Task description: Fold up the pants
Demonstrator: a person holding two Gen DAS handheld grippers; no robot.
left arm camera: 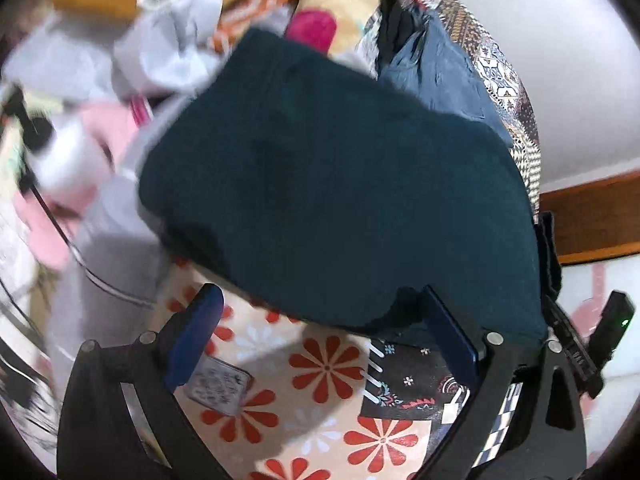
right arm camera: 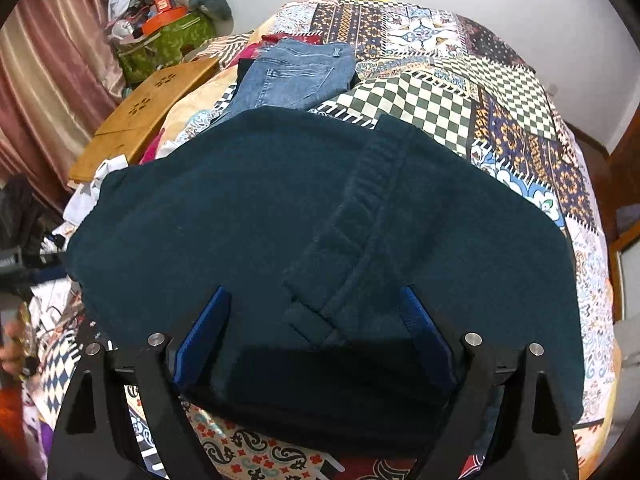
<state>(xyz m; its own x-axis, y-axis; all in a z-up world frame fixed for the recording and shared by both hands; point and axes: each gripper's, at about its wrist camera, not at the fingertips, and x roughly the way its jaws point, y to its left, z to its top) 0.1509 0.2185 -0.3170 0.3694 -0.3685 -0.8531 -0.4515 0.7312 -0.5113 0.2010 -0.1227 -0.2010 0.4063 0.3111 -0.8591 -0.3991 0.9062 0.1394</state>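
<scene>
- On the patchwork bedspread [right arm camera: 500, 92] lie the dark teal pants [right arm camera: 280, 220], folded into a broad flat bundle with the ribbed waistband [right arm camera: 360, 216] running across the top layer.
- The right gripper [right arm camera: 316, 320] hangs over the near edge of the pants, jaws wide apart; the cloth lies between the blue pads [right arm camera: 208, 320], which do not press on it.
- The left gripper [left arm camera: 320, 320] stands at the edge of the pants [left arm camera: 340, 184], jaws apart; its right finger touches the hem, but nothing is clamped.
- Beyond the pants a folded pair of blue jeans [right arm camera: 296, 76] rests on the bedspread, close to the teal bundle.
- To the left a wooden board [right arm camera: 144, 116] leans by a green bag [right arm camera: 168, 44] heaped with clutter, before a pink curtain [right arm camera: 52, 60].
- In the left wrist view, blurred grey and pink garments [left arm camera: 100, 132] crowd the left side; a navy cloth [left arm camera: 440, 64] lies past the far edge.
</scene>
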